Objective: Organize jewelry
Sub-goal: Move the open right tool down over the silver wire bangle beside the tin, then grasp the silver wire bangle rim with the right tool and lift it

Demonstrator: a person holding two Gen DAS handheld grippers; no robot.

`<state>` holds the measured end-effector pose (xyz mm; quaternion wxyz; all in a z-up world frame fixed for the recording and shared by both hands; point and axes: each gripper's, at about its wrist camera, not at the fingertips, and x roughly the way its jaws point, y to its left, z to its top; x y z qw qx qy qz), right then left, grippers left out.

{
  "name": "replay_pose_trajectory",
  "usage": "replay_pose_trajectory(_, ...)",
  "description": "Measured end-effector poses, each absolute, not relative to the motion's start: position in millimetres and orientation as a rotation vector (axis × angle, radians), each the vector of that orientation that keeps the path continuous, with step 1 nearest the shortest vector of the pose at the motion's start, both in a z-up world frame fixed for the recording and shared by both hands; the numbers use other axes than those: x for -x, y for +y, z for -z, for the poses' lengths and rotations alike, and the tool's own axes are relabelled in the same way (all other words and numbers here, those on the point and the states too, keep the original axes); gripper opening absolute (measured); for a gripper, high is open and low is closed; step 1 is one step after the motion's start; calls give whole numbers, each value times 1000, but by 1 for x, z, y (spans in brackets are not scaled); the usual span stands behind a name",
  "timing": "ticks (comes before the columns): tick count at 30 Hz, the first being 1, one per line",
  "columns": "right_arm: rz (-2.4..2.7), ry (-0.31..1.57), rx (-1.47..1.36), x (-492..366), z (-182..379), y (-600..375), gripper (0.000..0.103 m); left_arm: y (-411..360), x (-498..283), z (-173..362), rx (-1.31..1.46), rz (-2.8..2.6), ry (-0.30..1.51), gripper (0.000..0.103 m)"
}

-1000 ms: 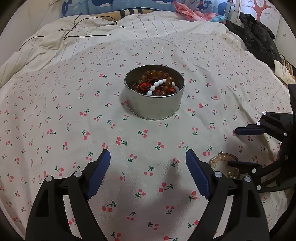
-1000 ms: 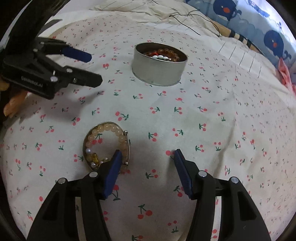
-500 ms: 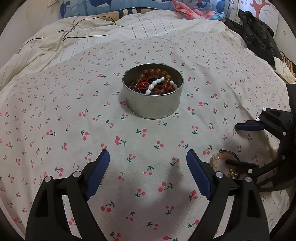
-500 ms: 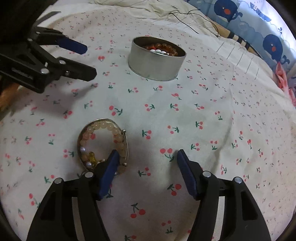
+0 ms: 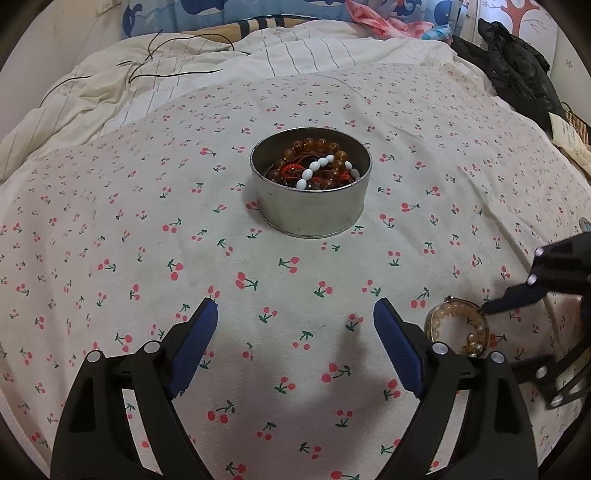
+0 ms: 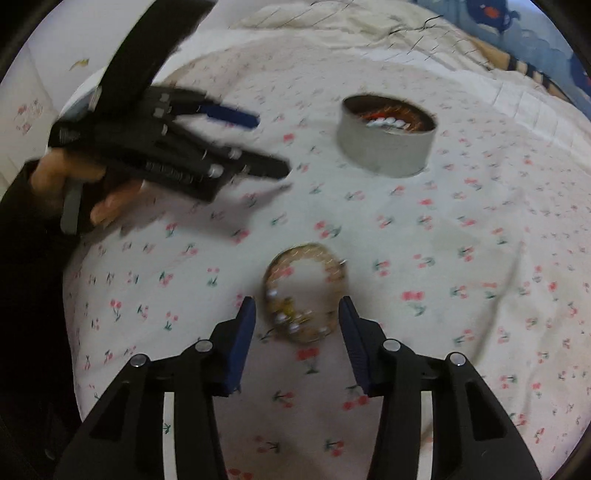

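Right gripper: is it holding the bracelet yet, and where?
Not yet. The right gripper is open, its fingers either side of the bead bracelet, which lies on the cherry-print sheet. The left gripper is open and holds nothing.

It was a bedroom in a home. The work surface was a bed, covered by a cherry-print sheet (image 5: pixel 110 221) with a rumpled striped duvet (image 5: pixel 295 48) behind it. Whale-patterned bedding (image 5: pixel 229 11) lay by the wall, and dark clothing (image 5: pixel 517 70) was heaped at the bed's edge.
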<state>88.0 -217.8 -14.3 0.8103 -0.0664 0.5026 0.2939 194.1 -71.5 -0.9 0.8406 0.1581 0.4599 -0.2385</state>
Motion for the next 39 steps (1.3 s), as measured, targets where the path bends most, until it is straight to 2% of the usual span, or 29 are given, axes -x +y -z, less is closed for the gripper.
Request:
replay_pose_trajectory(2,-637,1083,136,-87,15,-215,51,-72,-194,0,-337,505,972,83)
replay_pose_trajectory(4,-660,1088,125,-86,14,-213,71,-73,-193,0,-338,508,971,83)
replay_pose_trajectory(7,-641,1060,184,-81,11,-205,80,-73,-192,1,-339,509,973,83)
replay_pose_trajectory(16,-541,1052,190,-93,23,-209,79,-76,-191,2,-353,512,976,83)
replay_pose_trajectory(17,-551,1046,186,-94,24,-209,76,-76,-191,2,-355,512,976,83)
replay_pose_trajectory(19,-582,1039,165,-95,22,-207,57,-75,-191,2,-356,512,976,83)
replay_pose_trajectory(20,-586,1041,156,-97,23,-207,56,-76,-191,2,-355,510,976,83)
replay_pose_trajectory(33,-612,1007,-11,-98,3,-235,56,-78,-189,3,-367,538,979,83)
replay_pose_trajectory(39,-409,1050,58,-106,9,-261,56,-111,-165,11,-476,636,941,83)
